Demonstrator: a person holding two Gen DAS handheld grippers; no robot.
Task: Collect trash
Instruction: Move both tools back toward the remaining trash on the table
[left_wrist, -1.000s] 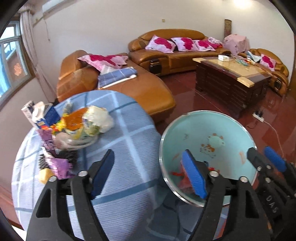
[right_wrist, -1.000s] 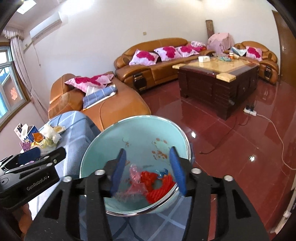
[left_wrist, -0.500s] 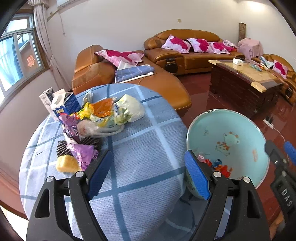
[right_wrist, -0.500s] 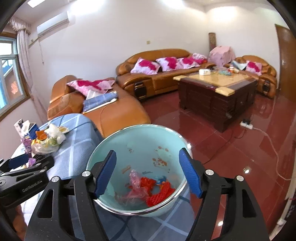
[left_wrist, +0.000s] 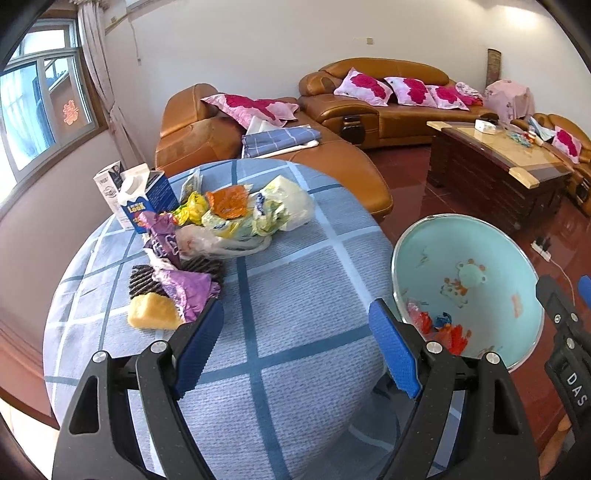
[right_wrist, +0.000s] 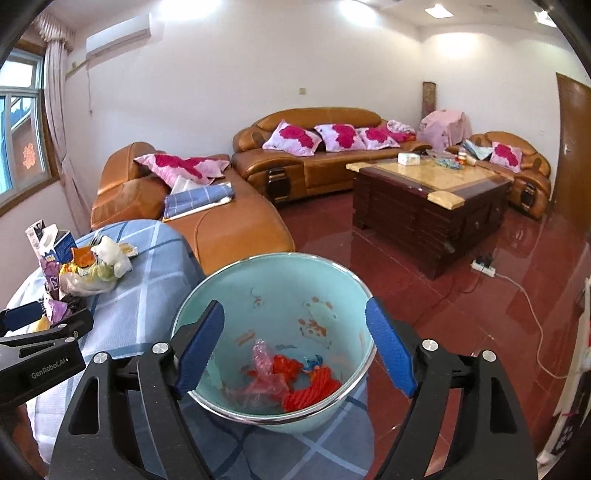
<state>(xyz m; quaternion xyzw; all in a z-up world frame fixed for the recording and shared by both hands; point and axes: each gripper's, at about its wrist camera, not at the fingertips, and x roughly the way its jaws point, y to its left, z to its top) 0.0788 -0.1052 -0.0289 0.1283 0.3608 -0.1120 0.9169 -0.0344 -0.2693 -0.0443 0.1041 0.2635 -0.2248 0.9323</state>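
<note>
Trash (left_wrist: 229, 218) heaped on a round, blue-checked table (left_wrist: 295, 332), ahead and left of the left gripper (left_wrist: 295, 347), with a few red and pink scraps (right_wrist: 291, 380) already down in the pale-green bin (right_wrist: 273, 321).

Nearest the lens: right gripper (right_wrist: 293, 347) poised over the bin's mouth, jaws just opened wide, nothing between the blue pads, scraps lying loose below. Reads as a drop just finished, one round of the job done.

Left gripper likewise spread and empty, hanging over bare cloth, bin just off its right finger.

Just beyond its left finger: a yellow sponge (left_wrist: 153, 315), then a crumpled purple wrapper (left_wrist: 188, 291) over a dark ridged piece (left_wrist: 142, 280). Farther on: a clear bag (left_wrist: 218, 240), an orange wrapper (left_wrist: 227, 201), a pale plastic bag (left_wrist: 288, 205) and, at the far left rim, two milk cartons (left_wrist: 142, 201).

Next move, by the look of it: reach ahead and left to the closest item, close on a fold of wrapper or the sponge, carry it right to the bin. Soft, crinkly pieces likely to slip or drag neighbours along, so a firm pinch on one item only.

Beyond the table: tan leather sofas (left_wrist: 369, 107) and a dark coffee table (left_wrist: 495, 173).
</note>
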